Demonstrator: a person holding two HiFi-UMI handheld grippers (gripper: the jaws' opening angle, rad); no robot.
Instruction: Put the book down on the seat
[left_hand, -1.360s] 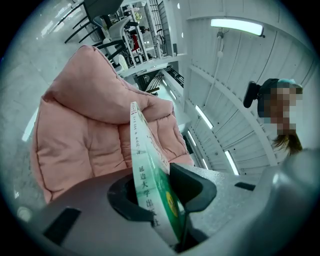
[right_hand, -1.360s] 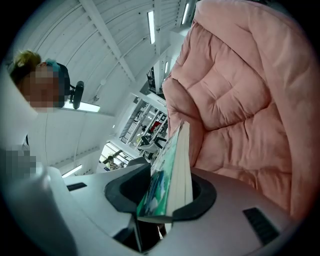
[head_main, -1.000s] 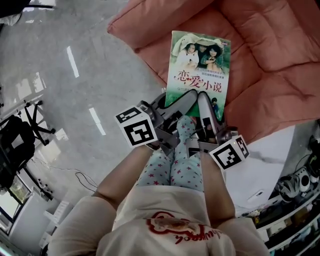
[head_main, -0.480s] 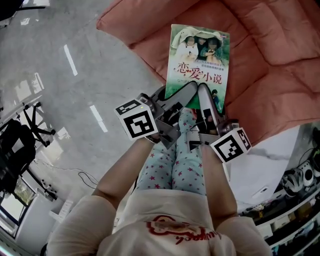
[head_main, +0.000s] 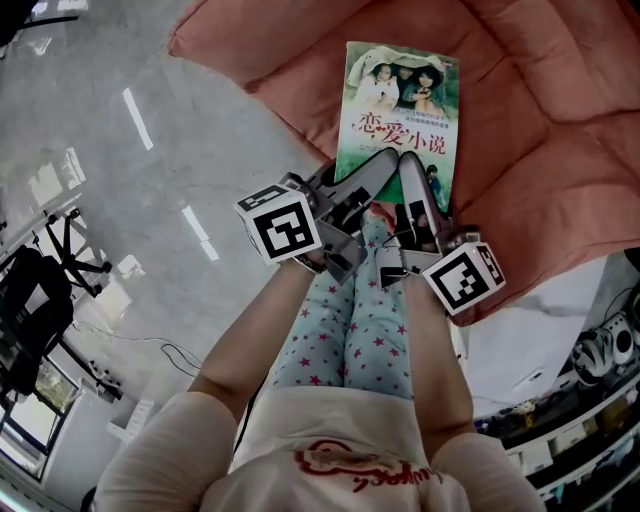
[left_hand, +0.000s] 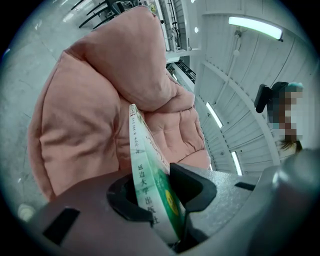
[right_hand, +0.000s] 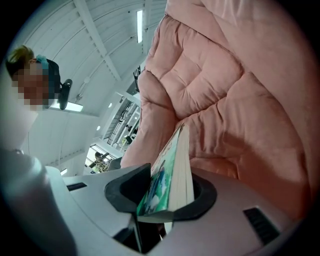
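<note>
Looks like a lab hall: polished grey floor (head_main: 100, 200), ceiling strip lights (left_hand: 252, 27), metal racks (left_hand: 171, 35), cabled gear (head_main: 598, 358) alongside.

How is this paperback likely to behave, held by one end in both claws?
The book looks fairly stiff: clamped at its near edge by the left claw and right claw, it juts out without sagging. Thin, so probably light. Its glossy cover might slip.
</note>
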